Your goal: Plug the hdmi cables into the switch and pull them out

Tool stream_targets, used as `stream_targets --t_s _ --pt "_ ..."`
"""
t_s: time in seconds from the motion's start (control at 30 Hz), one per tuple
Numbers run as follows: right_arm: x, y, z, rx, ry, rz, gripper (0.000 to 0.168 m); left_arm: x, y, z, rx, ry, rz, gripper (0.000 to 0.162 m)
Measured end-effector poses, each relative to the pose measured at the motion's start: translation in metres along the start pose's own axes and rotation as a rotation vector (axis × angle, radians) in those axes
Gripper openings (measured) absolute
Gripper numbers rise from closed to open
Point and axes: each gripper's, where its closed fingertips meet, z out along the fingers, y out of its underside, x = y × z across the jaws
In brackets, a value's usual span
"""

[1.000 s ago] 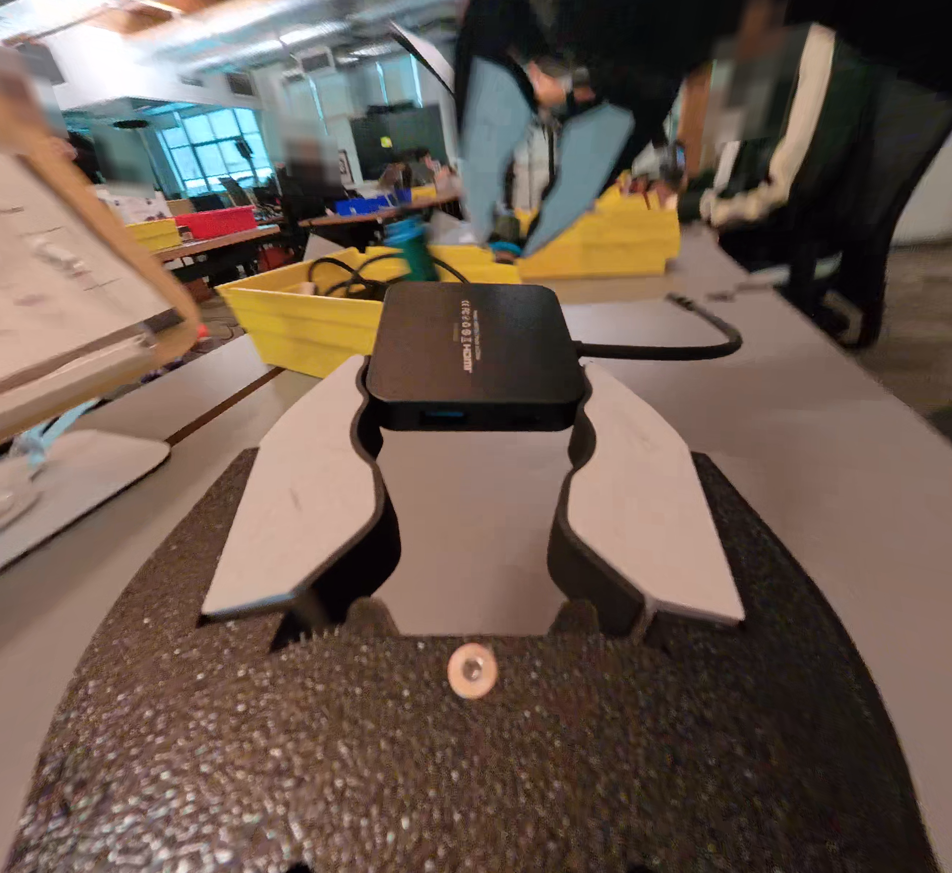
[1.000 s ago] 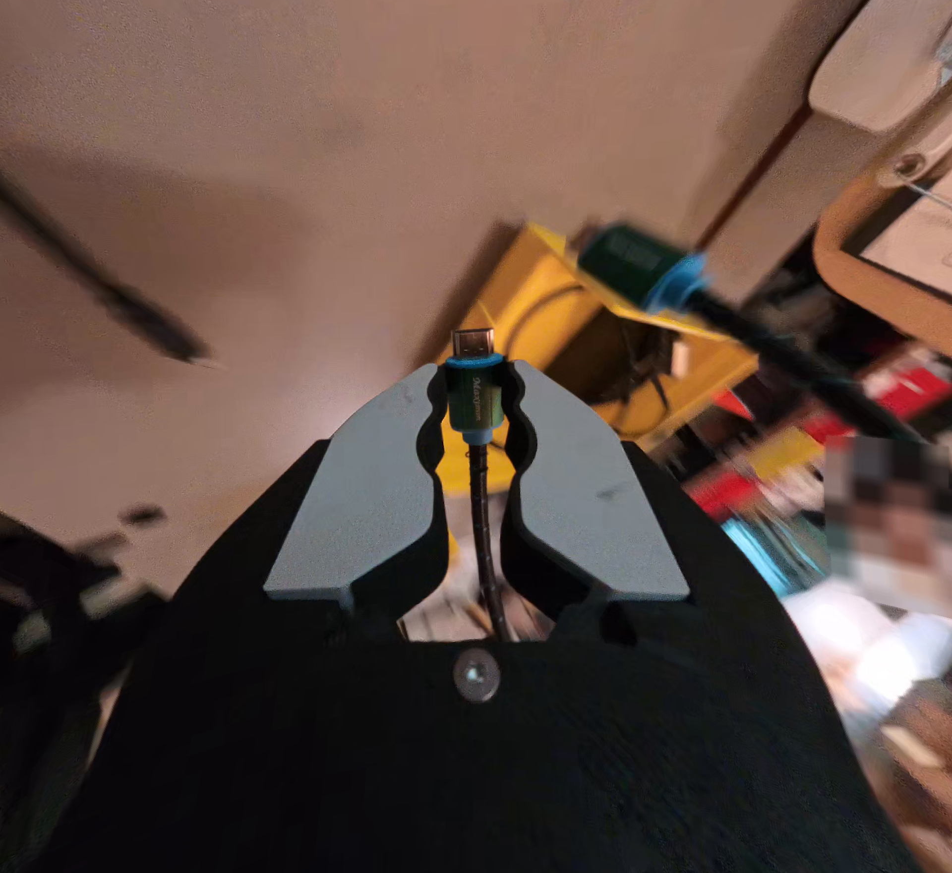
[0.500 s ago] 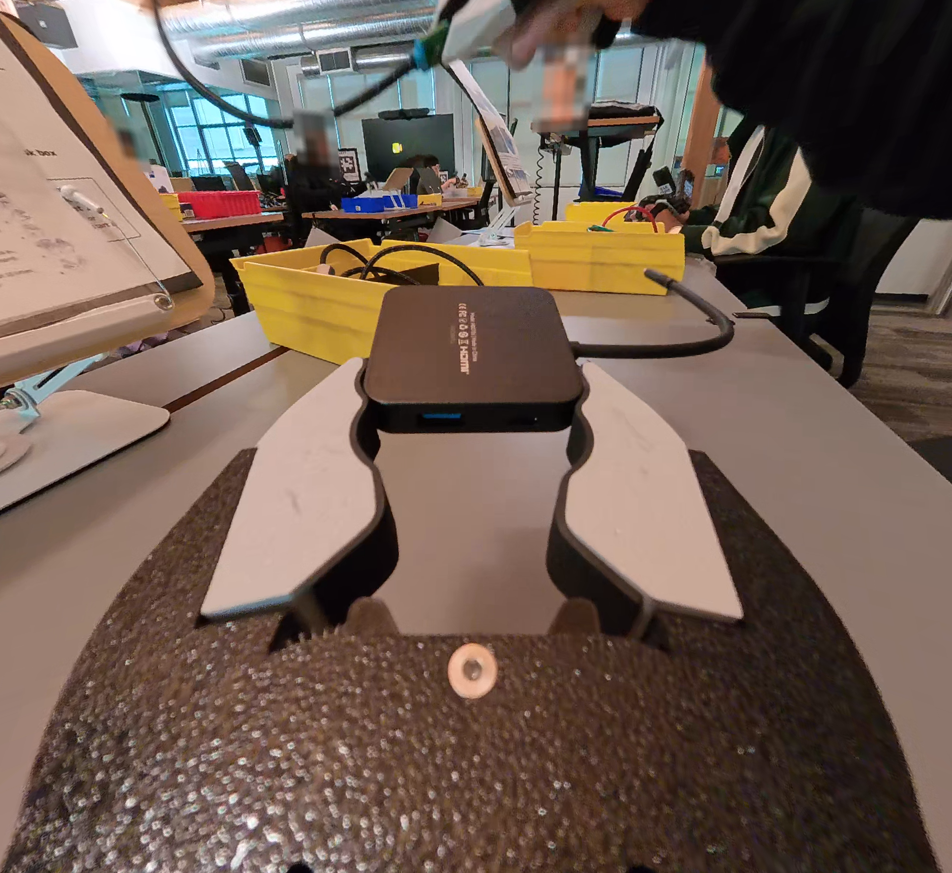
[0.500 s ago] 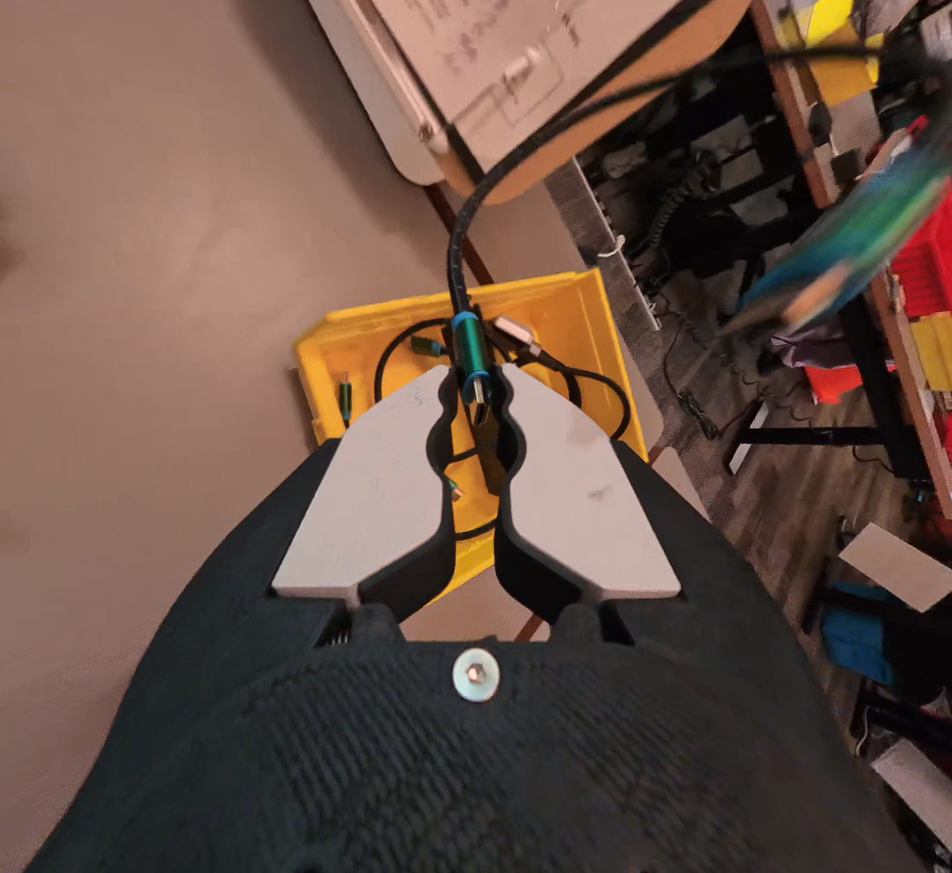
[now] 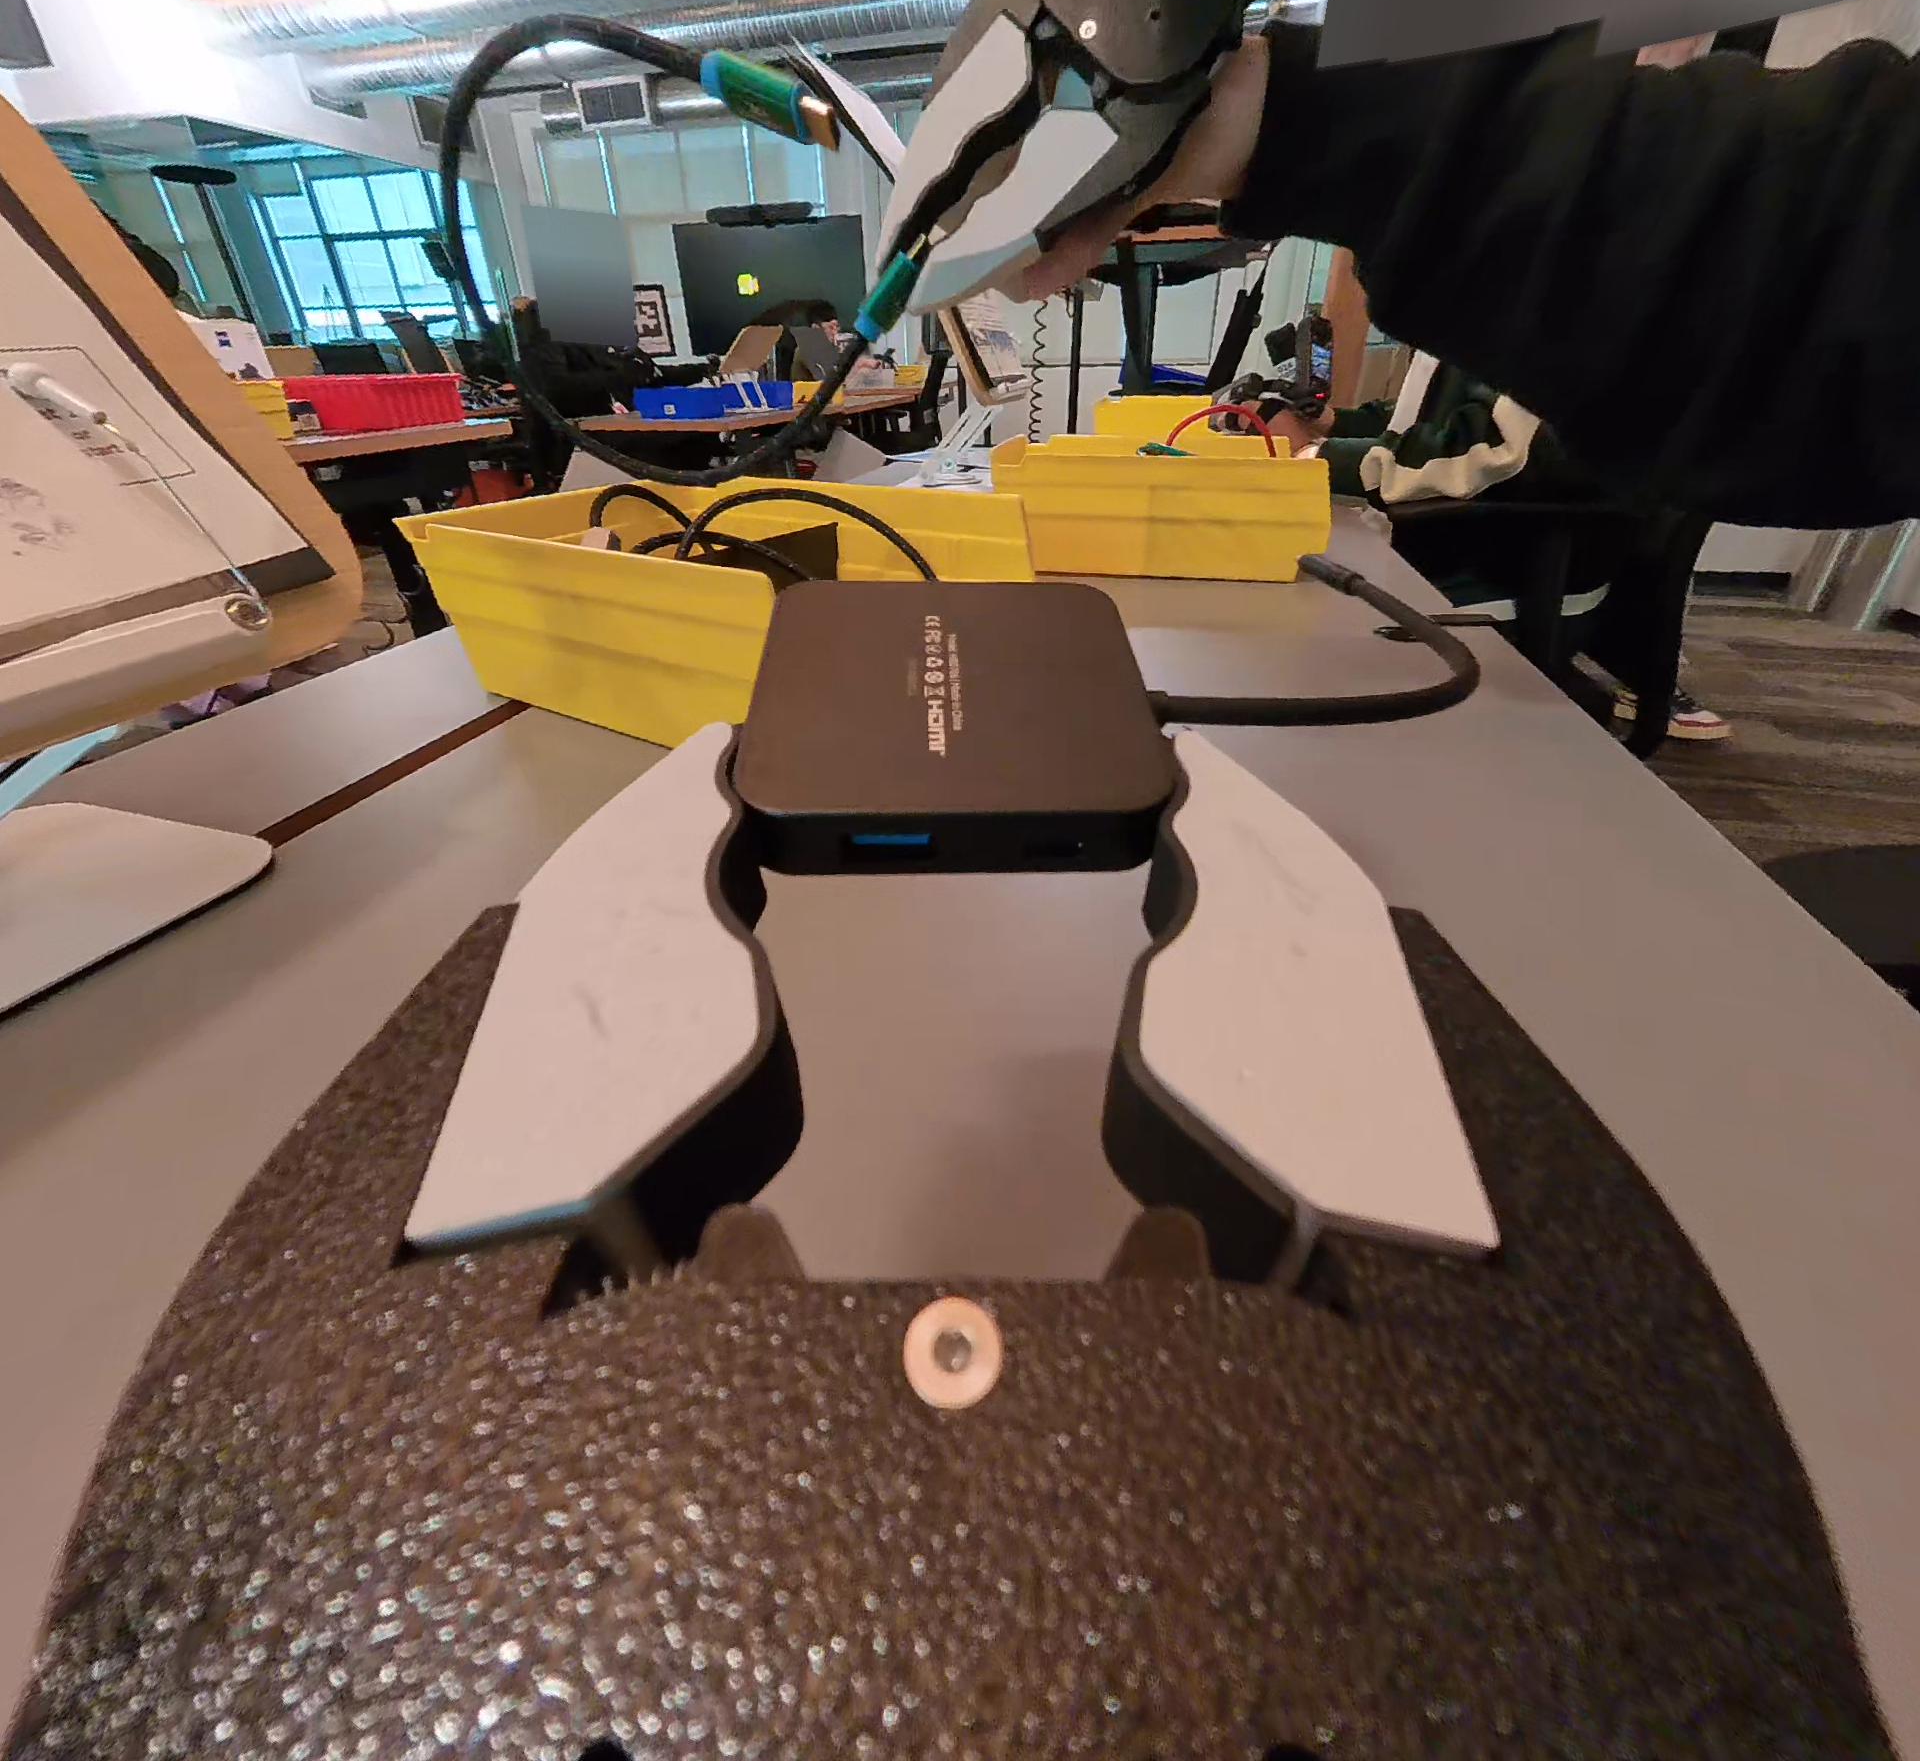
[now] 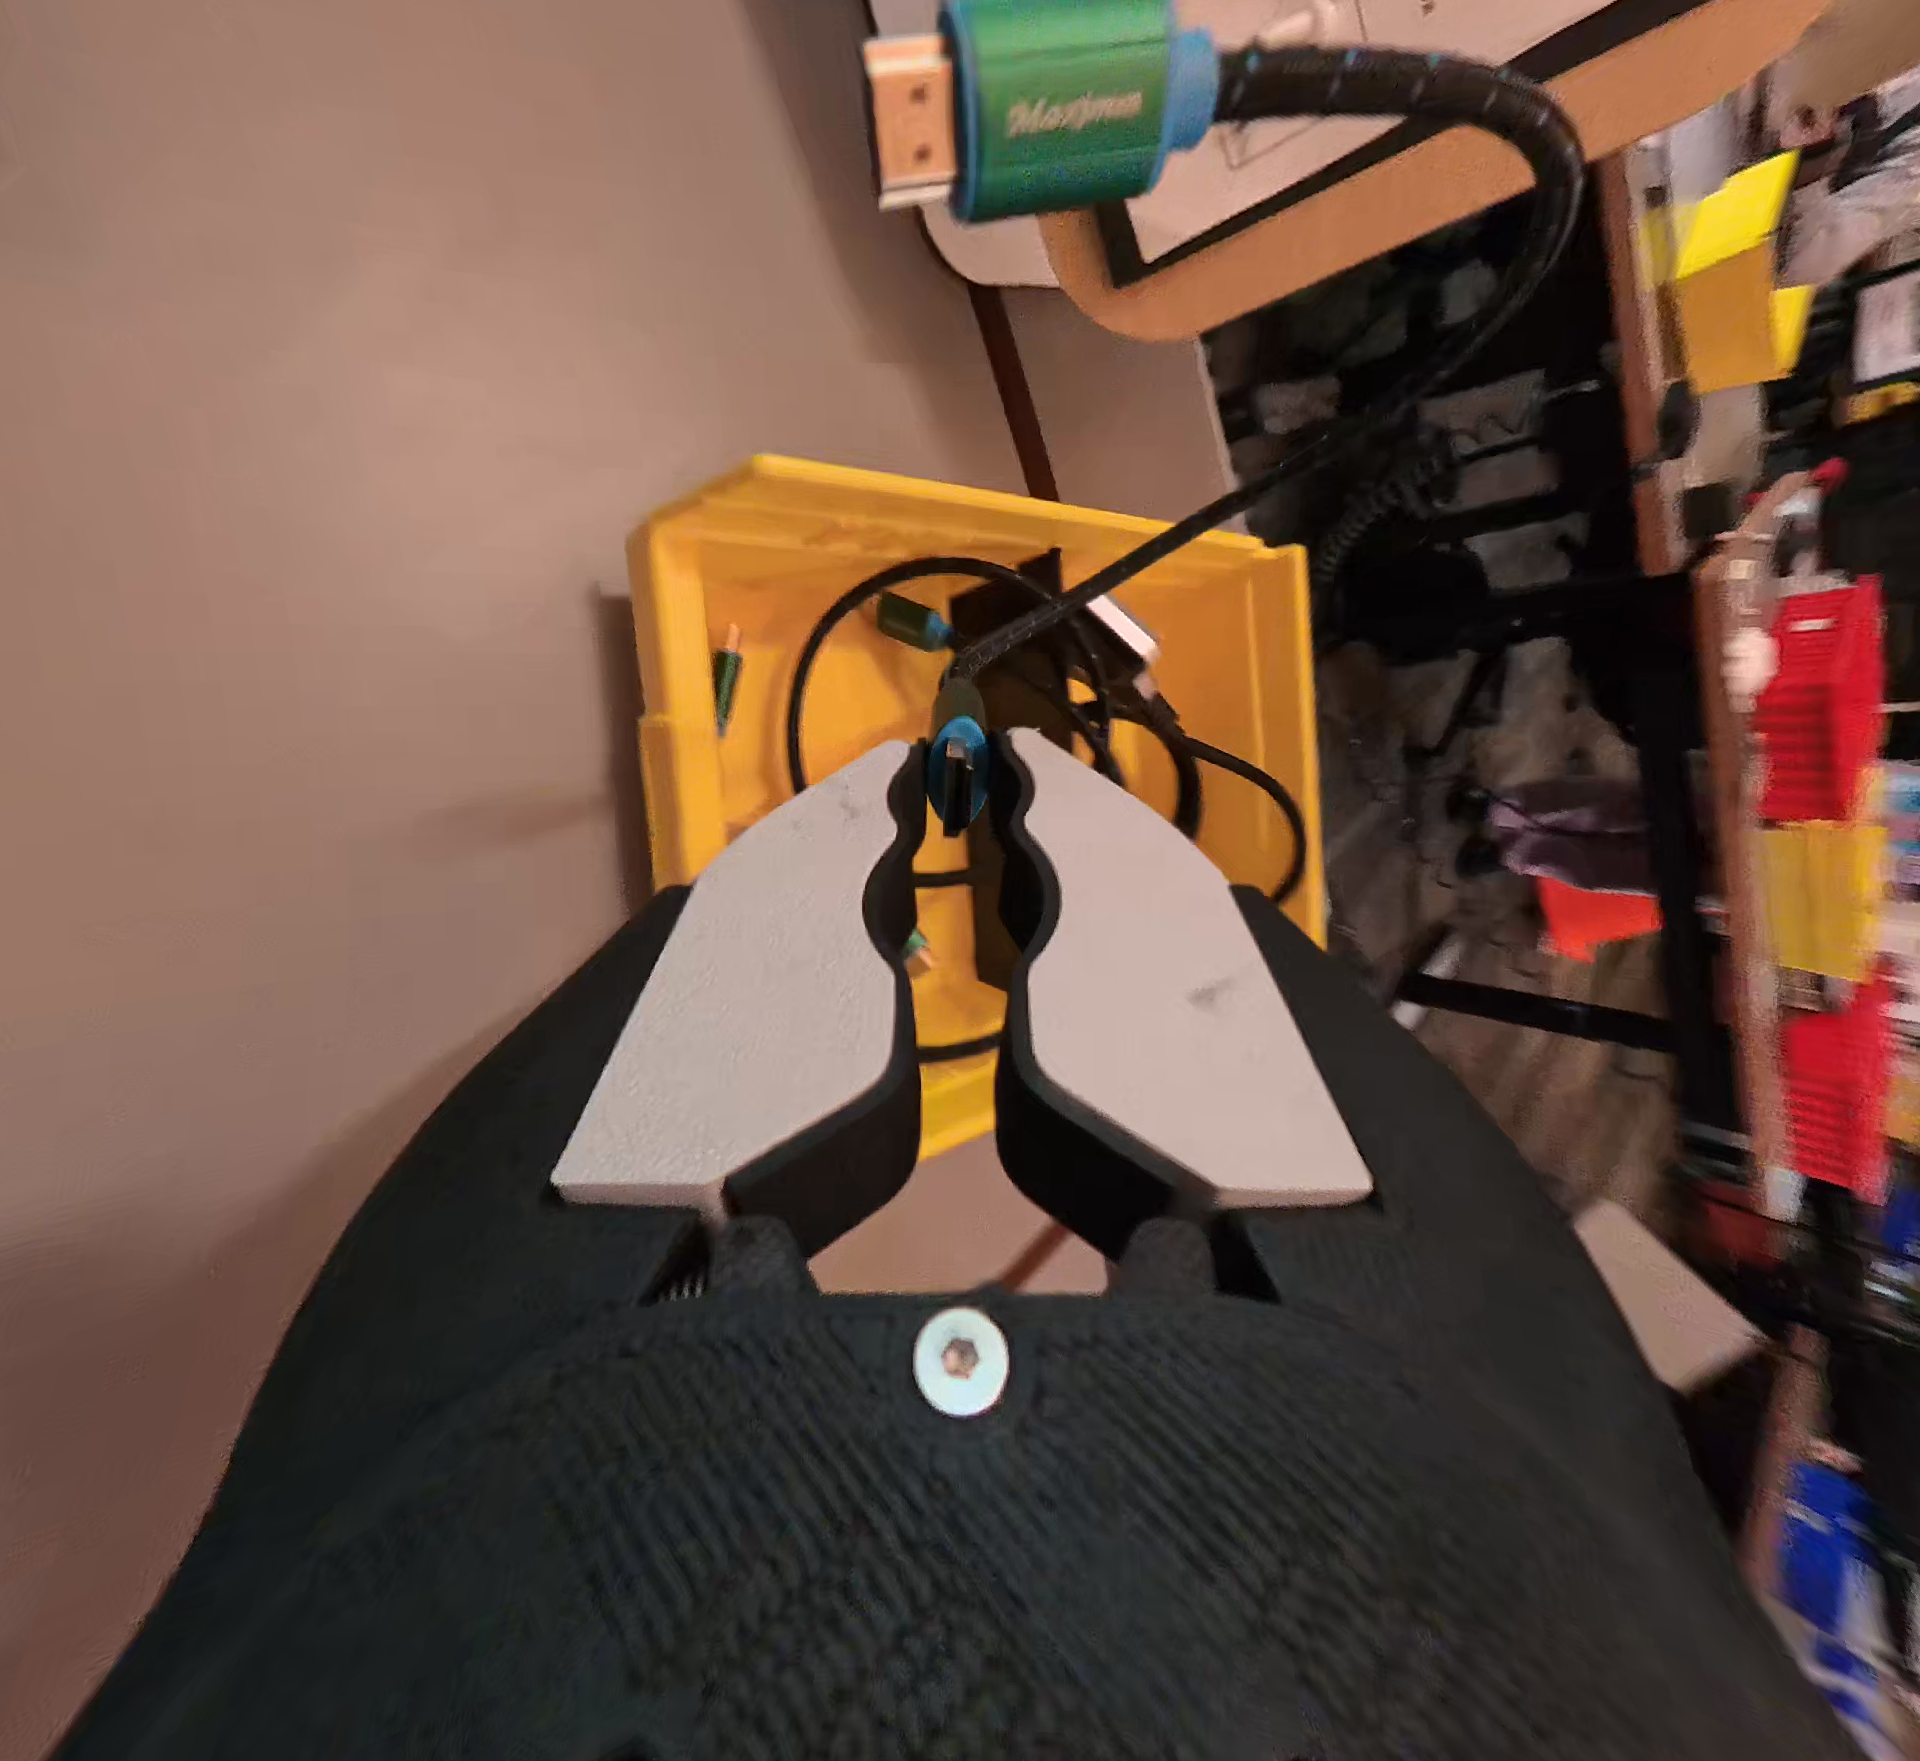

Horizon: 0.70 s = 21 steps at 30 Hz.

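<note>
My left gripper [image 5: 951,781] is shut on the near end of the black switch [image 5: 945,693], which lies flat on the grey table [image 5: 1558,932] with its ports facing me. The switch's own black lead [image 5: 1351,703] curls off to the right. My right gripper [image 6: 958,761] is shut on the small green plug [image 6: 954,781] of a braided HDMI cable. It is in the air above the switch and the yellow bin, and also shows in the left wrist view [image 5: 920,257]. The cable loops up, and its large green plug [image 6: 1049,101] hangs free [image 5: 764,96].
A yellow bin [image 5: 582,610] with several loose cables stands just behind the switch, directly under my right gripper [image 6: 675,776]. A second yellow bin [image 5: 1164,506] sits farther back. A wooden document stand [image 5: 135,516] is at the left. The table edge runs along the right.
My right gripper has come down and tilted over the yellow bin with the cable in it. The free large plug has swung up in front of it. My left gripper and the switch have stayed still.
</note>
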Motion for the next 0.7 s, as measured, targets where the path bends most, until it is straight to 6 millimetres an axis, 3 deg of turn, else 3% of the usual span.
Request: stream_targets --t_s 0.1,0.2,0.27,0.47,0.57,0.7 --pt "0.004 -0.004 -0.007 0.108 -0.041 0.121 0.012 0.002 0.001 0.001 -0.004 0.009 0.004 0.072" --pt "-0.005 -0.011 -0.012 0.274 -0.222 0.333 0.012 0.003 0.000 0.001 -0.001 0.015 0.000 0.072" --pt "-0.008 0.003 -0.001 0.281 -0.277 0.429 0.012 0.003 -0.001 0.001 0.006 0.016 -0.006 0.072" --pt "-0.012 0.063 0.046 0.002 -0.225 0.555 0.011 0.002 -0.003 -0.001 0.028 0.019 -0.023 0.072" --pt "-0.024 0.086 0.061 -0.192 -0.238 0.535 0.012 0.002 -0.004 -0.001 0.032 0.020 -0.026 0.072" --pt "-0.017 0.108 0.073 -0.354 -0.098 0.475 0.015 0.004 -0.003 0.000 0.027 0.027 -0.021 0.072"
